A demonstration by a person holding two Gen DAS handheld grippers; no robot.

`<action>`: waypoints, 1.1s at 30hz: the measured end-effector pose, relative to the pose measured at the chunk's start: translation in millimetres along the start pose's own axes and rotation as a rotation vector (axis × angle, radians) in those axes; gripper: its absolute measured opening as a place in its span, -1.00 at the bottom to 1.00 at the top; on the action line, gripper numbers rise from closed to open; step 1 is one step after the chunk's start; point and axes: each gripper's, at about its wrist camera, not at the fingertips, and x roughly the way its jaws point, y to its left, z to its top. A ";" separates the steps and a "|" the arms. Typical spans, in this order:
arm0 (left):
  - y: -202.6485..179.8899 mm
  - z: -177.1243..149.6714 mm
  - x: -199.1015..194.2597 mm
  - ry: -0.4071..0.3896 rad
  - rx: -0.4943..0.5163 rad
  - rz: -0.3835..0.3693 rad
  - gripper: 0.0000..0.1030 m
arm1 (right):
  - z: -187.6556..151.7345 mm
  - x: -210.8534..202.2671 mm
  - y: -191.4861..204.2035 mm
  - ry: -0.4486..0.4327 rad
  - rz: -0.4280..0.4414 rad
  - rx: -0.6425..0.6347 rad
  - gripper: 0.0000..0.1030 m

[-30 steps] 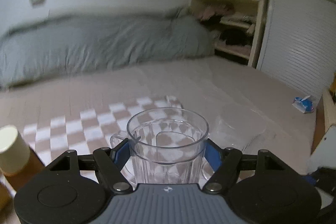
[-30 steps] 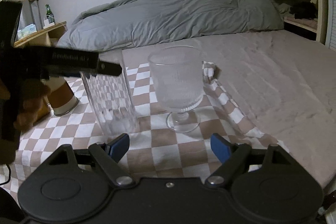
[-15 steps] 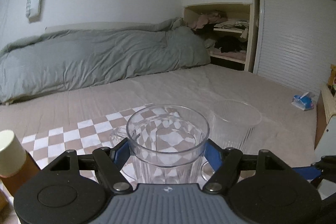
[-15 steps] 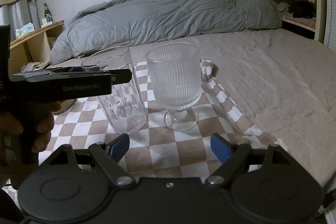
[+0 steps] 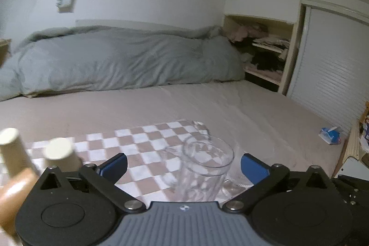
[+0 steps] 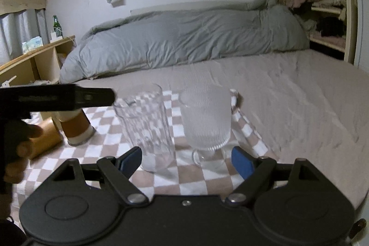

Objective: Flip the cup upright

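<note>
A clear faceted glass cup (image 6: 146, 128) stands upright, mouth up, on the checkered cloth (image 6: 110, 135). In the left wrist view the cup (image 5: 205, 167) stands between the spread blue pads, touching neither. My left gripper (image 5: 184, 165) is open; its body also shows from the side in the right wrist view (image 6: 60, 98), just left of the cup's rim. A ribbed footed glass (image 6: 206, 121) stands upright right of the cup. My right gripper (image 6: 185, 160) is open and empty, just in front of both glasses.
Two brown containers with cream ends (image 6: 76, 128) stand on the cloth's left side; they also show in the left wrist view (image 5: 60, 153). The cloth lies on a beige bed with a grey duvet (image 6: 184, 38) at the back. A blue packet (image 5: 329, 135) lies at the right.
My left gripper has opened and let go of the clear cup, which now stands on the cloth. The left gripper has drawn back to the left. The right gripper has come a little closer.
</note>
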 end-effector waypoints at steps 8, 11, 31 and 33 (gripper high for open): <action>8.2 -2.8 -57.1 0.073 0.074 0.128 1.00 | 5.1 -27.9 19.1 -0.034 -0.009 -0.009 0.95; 10.3 -13.7 -68.4 0.085 0.083 0.175 1.00 | 4.9 -36.8 27.4 -0.039 -0.019 -0.016 1.00; 33.8 -66.1 -89.0 0.134 0.046 0.281 1.00 | -28.5 -55.6 63.6 0.015 -0.049 -0.064 1.00; 36.4 -68.1 -89.3 0.138 0.035 0.278 1.00 | -30.3 -55.7 65.4 0.015 -0.058 -0.069 1.00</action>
